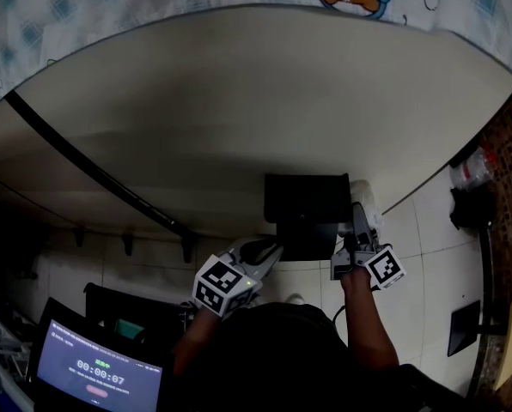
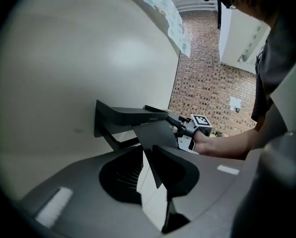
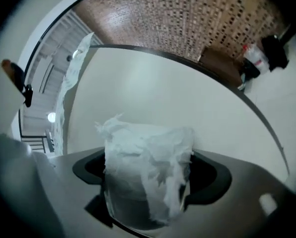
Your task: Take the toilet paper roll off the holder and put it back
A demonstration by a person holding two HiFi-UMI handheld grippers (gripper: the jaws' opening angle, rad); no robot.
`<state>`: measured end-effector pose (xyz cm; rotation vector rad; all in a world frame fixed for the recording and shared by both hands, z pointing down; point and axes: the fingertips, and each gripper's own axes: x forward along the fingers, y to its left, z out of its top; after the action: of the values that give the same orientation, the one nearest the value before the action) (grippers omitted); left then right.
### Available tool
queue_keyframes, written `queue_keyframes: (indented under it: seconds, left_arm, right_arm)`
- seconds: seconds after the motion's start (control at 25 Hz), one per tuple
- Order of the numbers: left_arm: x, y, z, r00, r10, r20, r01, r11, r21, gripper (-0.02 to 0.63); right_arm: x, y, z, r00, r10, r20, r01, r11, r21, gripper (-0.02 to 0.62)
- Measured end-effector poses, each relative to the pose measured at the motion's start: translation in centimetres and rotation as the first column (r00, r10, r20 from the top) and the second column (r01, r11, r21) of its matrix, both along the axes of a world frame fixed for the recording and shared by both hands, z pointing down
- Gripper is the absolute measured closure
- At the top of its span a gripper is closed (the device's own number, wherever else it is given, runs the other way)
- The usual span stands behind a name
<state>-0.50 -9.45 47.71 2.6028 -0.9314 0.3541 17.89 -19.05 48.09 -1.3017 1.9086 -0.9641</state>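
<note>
The black wall-mounted holder (image 1: pixel 307 204) hangs on the pale wall, and it also shows in the left gripper view (image 2: pixel 133 115). The white toilet paper roll (image 1: pixel 368 202), with a ragged loose end, is just to the right of the holder. My right gripper (image 1: pixel 356 223) is shut on it. In the right gripper view the roll (image 3: pixel 148 152) fills the space between the jaws of the right gripper (image 3: pixel 150 175). My left gripper (image 1: pixel 269 251) stands open just below the holder's left side. The holder's thin lower plate (image 2: pixel 155 143) reaches down between the jaws of the left gripper (image 2: pixel 148 175) and lies against one of them.
A dark screen with a timer (image 1: pixel 101 372) sits at the lower left. A black strip (image 1: pixel 93 174) runs across the wall. A bottle (image 1: pixel 471 170) and dark items stand on the tiled floor at the right. A brick wall (image 2: pixel 212 78) lies beyond the holder.
</note>
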Motion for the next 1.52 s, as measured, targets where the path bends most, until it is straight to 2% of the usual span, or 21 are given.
queue_keyframes:
  seconds: [0.16, 0.32, 0.52, 0.68, 0.76, 0.92, 1.04, 1.12, 1.28, 1.36, 1.52]
  left_arm:
    - [-0.1, -0.2, -0.1, 1.000, 0.002, 0.020, -0.002, 1.000, 0.001, 0.529]
    - [0.0, -0.2, 0.3, 1.000, 0.014, -0.001, -0.014, 0.999, -0.034, 0.534]
    - [0.0, 0.0, -0.2, 0.996, 0.018, -0.084, -0.024, 0.997, -0.079, 0.538]
    - [0.0, -0.2, -0.3, 0.992, 0.019, -0.128, -0.032, 0.995, -0.096, 0.543]
    - [0.0, -0.1, -0.5, 0.985, 0.020, -0.173, -0.040, 0.993, -0.111, 0.546]
    - [0.1, 0.0, -0.9, 0.972, 0.025, -0.234, -0.057, 0.990, -0.130, 0.548]
    - [0.1, 0.1, -0.9, 0.970, 0.030, -0.242, -0.064, 0.989, -0.133, 0.548]
    - [0.1, 0.1, -1.0, 0.968, 0.035, -0.250, -0.070, 0.989, -0.133, 0.546]
    - [0.1, 0.2, -1.0, 0.966, 0.039, -0.256, -0.075, 0.988, -0.133, 0.544]
    - [-0.1, 0.1, -1.0, 0.967, 0.030, -0.254, -0.066, 0.989, -0.132, 0.544]
    - [-0.1, 0.0, -1.0, 0.968, 0.040, -0.247, -0.073, 0.989, -0.126, 0.543]
  right_arm:
    - [-1.5, -0.6, -0.1, 0.976, -0.108, 0.191, 0.098, 0.993, 0.059, 0.129]
    - [-2.2, -1.3, 0.5, 0.945, -0.197, 0.263, 0.177, 0.979, 0.097, 0.129]
    - [-2.5, -1.2, 0.3, 0.934, -0.259, 0.244, 0.233, 0.963, 0.133, 0.129]
    - [-2.5, -1.2, 0.5, 0.938, -0.264, 0.225, 0.233, 0.960, 0.155, 0.129]
    - [-2.6, -1.1, 0.7, 0.938, -0.272, 0.217, 0.242, 0.958, 0.155, 0.129]
    - [-4.5, -0.2, 1.4, 0.922, -0.346, 0.176, 0.322, 0.935, 0.149, 0.132]
    - [-6.9, 0.5, 1.9, 0.890, -0.438, 0.122, 0.422, 0.896, 0.138, 0.132]
    - [-8.3, 0.9, 2.3, 0.854, -0.508, 0.111, 0.495, 0.860, 0.123, 0.132]
    - [-11.6, 2.0, 3.1, 0.755, -0.651, 0.077, 0.643, 0.759, 0.104, 0.133]
    - [-13.0, 2.5, 3.4, 0.720, -0.692, 0.046, 0.687, 0.721, 0.097, 0.137]
    - [-13.3, 2.6, 3.5, 0.704, -0.709, 0.040, 0.703, 0.704, 0.101, 0.138]
